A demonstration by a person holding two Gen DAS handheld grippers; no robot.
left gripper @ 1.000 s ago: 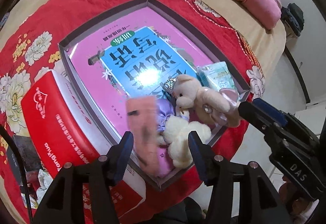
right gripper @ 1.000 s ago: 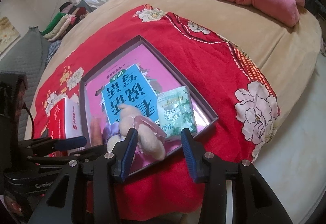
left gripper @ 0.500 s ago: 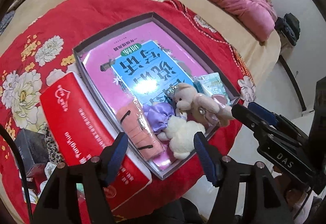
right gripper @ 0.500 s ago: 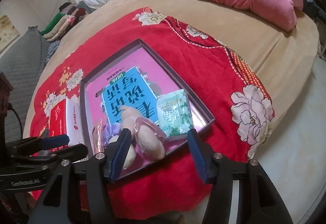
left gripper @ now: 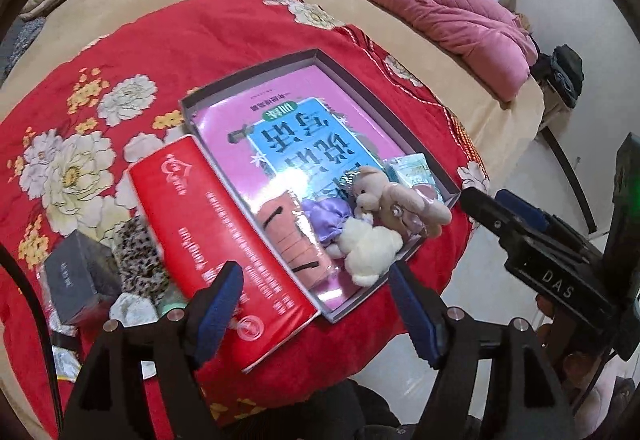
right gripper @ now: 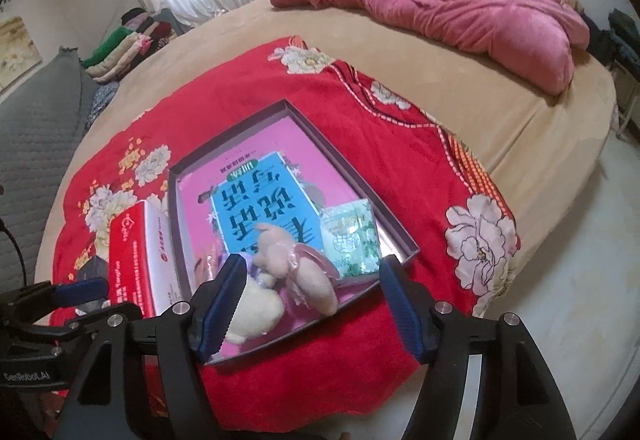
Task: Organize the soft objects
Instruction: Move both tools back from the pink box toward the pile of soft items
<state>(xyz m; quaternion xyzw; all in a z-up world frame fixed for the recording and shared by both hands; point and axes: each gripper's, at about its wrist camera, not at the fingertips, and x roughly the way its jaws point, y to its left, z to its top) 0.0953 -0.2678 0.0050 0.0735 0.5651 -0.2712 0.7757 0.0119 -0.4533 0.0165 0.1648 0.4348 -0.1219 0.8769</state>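
Note:
A shallow grey box point(left gripper: 256, 71) point(right gripper: 348, 168) with a pink and blue printed bottom lies on the red floral blanket point(left gripper: 180, 40). In its near end lie an orange striped plush point(left gripper: 294, 236), a purple soft toy point(left gripper: 326, 218), a cream plush point(left gripper: 370, 246) point(right gripper: 256, 306), a tan teddy bear point(left gripper: 394, 200) point(right gripper: 296, 264) and a green packet point(left gripper: 412, 170) point(right gripper: 354, 236). My left gripper point(left gripper: 316, 310) is open and empty, held above the box's near edge. My right gripper point(right gripper: 312, 304) is open and empty, above the plush toys.
A red carton point(left gripper: 216, 236) point(right gripper: 132, 260) lies left of the box. A leopard-print cloth point(left gripper: 138, 260), a dark small box point(left gripper: 74, 280) and a white cloth point(left gripper: 132, 310) lie further left. A pink quilt point(right gripper: 460, 12) lies at the bed's far side. The floor point(right gripper: 560, 280) is to the right.
The orange plush left the left gripper and now lies in the box. Both grippers have pulled back and up from the box, and stay open.

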